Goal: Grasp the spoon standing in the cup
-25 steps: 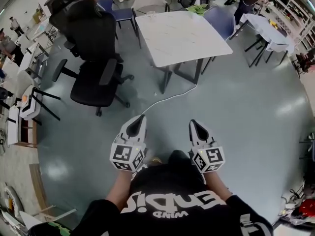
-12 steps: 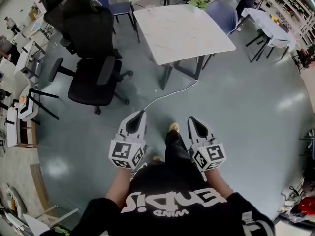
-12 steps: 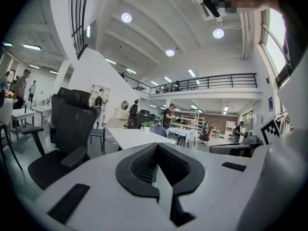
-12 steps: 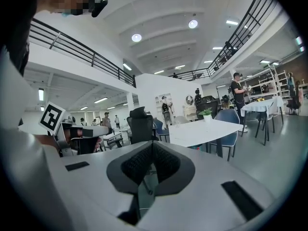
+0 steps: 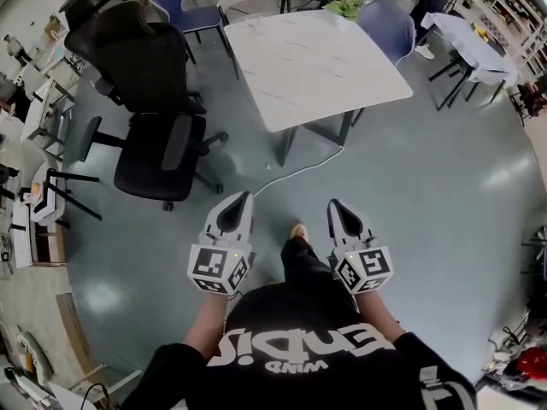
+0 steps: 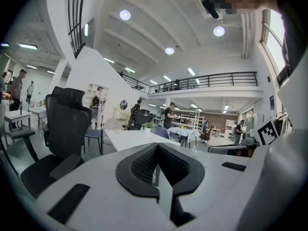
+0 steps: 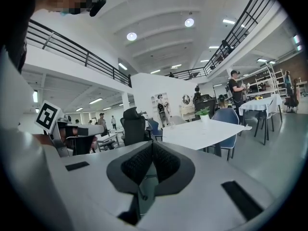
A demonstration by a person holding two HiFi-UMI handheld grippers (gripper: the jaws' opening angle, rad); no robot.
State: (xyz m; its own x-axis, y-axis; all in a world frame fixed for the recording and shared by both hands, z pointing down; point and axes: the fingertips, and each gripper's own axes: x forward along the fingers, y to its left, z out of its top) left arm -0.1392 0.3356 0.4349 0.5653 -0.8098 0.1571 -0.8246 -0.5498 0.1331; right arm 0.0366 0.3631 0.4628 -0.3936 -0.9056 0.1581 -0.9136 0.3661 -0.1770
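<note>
No spoon can be made out in any view. A small clear glass-like thing [image 5: 254, 21] stands at the far edge of the white table [image 5: 316, 62], too small to tell more. My left gripper [image 5: 239, 197] and right gripper [image 5: 334, 204] are held side by side over the grey floor, well short of the table and pointing toward it. Both are shut with nothing between the jaws. In the left gripper view the left gripper [image 6: 156, 146] has its tips together, with the table [image 6: 130, 137] beyond. The right gripper [image 7: 152, 143] likewise faces the table [image 7: 197, 131].
A black office chair [image 5: 154, 101] stands left of the table, blue chairs [image 5: 389, 32] behind it. A potted green plant [image 5: 346, 7] sits at the table's far side. A white cable [image 5: 295, 171] runs on the floor. Other tables and people stand around the hall.
The person has stepped forward, so the table and the black chair have come a little nearer. Both grippers keep their pose and stay shut.
</note>
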